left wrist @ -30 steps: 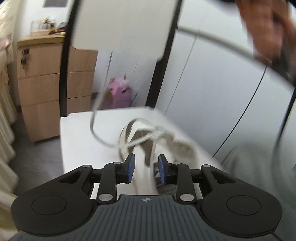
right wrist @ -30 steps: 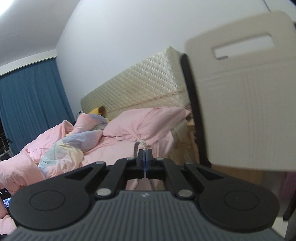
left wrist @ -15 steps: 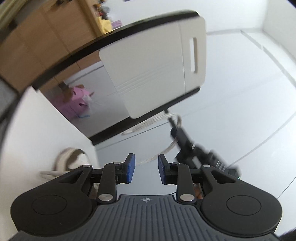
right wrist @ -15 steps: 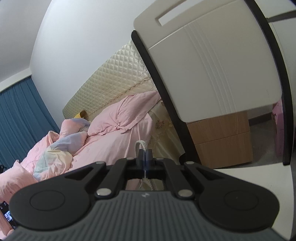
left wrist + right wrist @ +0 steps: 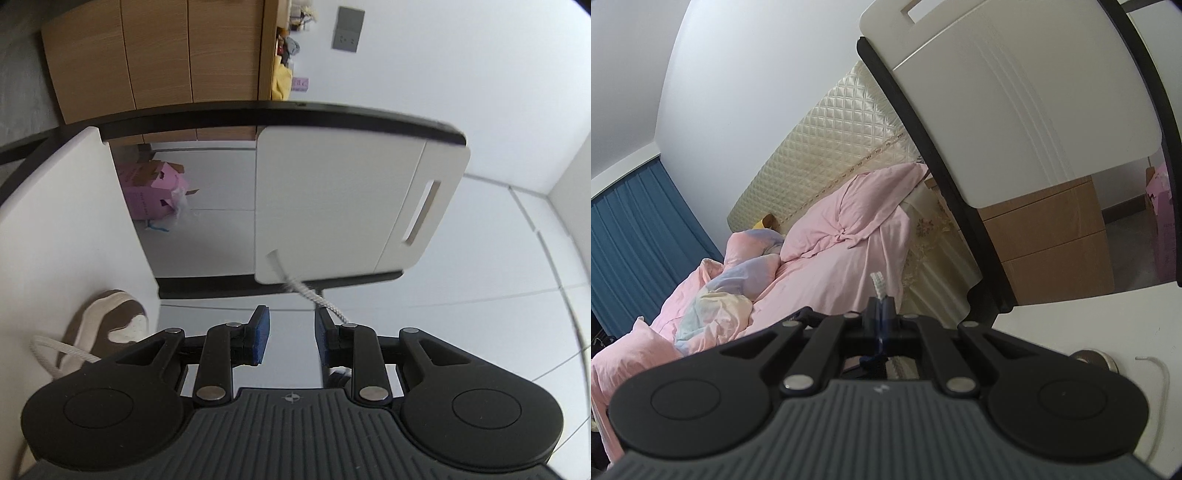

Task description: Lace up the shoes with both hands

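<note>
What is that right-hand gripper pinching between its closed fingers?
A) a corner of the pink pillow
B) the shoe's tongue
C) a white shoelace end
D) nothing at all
C: in the right wrist view the right gripper is shut on a white braided lace, whose end sticks up just past the fingertips.
</note>
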{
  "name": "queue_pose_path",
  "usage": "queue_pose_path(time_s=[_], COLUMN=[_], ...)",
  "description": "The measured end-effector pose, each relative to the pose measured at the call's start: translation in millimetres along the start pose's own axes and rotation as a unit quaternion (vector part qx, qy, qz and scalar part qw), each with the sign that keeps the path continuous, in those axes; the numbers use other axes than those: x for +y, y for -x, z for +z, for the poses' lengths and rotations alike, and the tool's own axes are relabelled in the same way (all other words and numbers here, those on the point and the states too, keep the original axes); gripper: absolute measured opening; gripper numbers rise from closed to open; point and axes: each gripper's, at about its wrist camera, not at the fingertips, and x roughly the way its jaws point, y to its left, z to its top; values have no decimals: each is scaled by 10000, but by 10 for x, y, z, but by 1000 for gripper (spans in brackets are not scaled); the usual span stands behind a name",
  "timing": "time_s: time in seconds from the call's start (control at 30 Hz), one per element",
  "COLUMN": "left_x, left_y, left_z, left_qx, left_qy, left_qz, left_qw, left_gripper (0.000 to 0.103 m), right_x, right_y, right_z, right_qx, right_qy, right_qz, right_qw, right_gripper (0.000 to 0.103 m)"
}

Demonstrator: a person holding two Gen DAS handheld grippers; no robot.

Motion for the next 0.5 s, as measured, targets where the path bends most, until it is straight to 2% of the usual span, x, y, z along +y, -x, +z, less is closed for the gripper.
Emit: queue_pose_path(time_s=[0.17,0.33,0.5], left_x=[16,35,67], left_y=[6,4,12], left_z=[16,13,17], left_qx=[-45,-41,-65], left_qy=[167,206,279], left_qz=[-227,-175,-96], left_qw=[9996,9996,9995], left_gripper=[29,30,30], right_x=[-48,-150,-57], right_y=[-16,-52,-109], right_z=[-58,-191,-250], right_qx=[21,-19,129], right_qy=[-191,-716,-559], right_qz=[-19,60,154], right_qw=[9998,9974,9982], right_gripper=[2,2,2])
